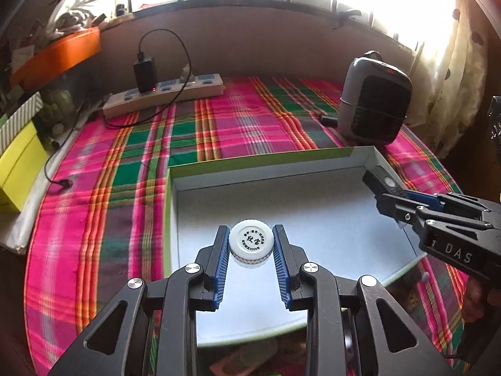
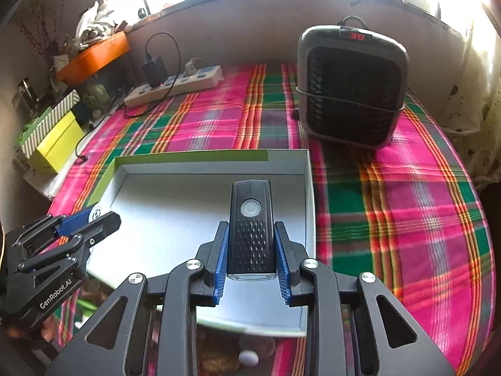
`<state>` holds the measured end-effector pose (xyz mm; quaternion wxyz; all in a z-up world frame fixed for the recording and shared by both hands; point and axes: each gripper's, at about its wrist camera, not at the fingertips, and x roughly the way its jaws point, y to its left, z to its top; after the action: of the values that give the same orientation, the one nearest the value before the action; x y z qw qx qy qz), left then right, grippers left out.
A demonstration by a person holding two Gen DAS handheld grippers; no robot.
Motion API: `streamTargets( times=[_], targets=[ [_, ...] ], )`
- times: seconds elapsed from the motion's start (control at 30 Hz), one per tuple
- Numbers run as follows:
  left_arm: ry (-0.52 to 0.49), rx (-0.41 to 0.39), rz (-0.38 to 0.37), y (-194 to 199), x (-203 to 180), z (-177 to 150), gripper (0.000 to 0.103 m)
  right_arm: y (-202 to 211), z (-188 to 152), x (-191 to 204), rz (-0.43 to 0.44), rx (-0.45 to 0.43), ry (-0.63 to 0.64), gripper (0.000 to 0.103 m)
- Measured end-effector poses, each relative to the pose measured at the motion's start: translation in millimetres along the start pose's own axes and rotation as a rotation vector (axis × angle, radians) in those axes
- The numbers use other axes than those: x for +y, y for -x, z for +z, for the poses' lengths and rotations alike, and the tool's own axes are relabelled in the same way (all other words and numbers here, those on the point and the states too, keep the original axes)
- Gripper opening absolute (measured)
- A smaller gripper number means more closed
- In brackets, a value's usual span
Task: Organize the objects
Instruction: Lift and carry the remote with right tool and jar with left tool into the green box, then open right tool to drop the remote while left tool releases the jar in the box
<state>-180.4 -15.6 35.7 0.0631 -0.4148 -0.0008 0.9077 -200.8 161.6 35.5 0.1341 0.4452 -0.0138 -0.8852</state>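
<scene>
While both grippers hang over the shallow box [image 1: 175, 185], each carries one item and neither item has yet been set down. The left gripper [image 1: 251, 244] is clamped on a small white bottle [image 1: 250, 244] by its cap, held above the near left part of the box floor. The right gripper [image 2: 251, 244] is clamped on a black torch [image 2: 250, 228] with a round power button, held over the right side of the box, close to its right wall. Whether either item touches the floor cannot be told.

Progress, as judged: the box interior shows no other contents, so the sorting appears to be at an early stage; both items remain to be lowered and released, and any further objects lie outside these views.

Surroundings: the box rests on a pink and green checked cloth [image 2: 407, 219]. A grey heater [image 2: 350, 87] stands on the cloth beyond the far right corner of the box, apart from it. A power strip [image 1: 162, 94] with a black charger [image 1: 144, 73] plugged in lies at the far left, its cable trailing toward the near left. Yellow and striped boxes [image 2: 53, 138] and an orange tray [image 2: 94, 56] sit at the left edge.

Obstructions: none lies inside the box. The two grippers work close together over it, so a clash between them is the main risk.
</scene>
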Motion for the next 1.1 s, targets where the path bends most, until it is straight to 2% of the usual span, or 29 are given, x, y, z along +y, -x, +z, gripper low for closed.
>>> streamTargets(
  times=[0.5, 1.1],
  targets=[
    [0.018, 0.04, 0.011, -28, 7, 7, 0.025, -26, 6, -3, -0.024, 0.028, 0.01, 0.029],
    [0.008, 0.047, 0.033, -33, 6, 6, 0.025, -28, 7, 1, -0.047, 0.017, 0.025, 0.029]
  ],
)
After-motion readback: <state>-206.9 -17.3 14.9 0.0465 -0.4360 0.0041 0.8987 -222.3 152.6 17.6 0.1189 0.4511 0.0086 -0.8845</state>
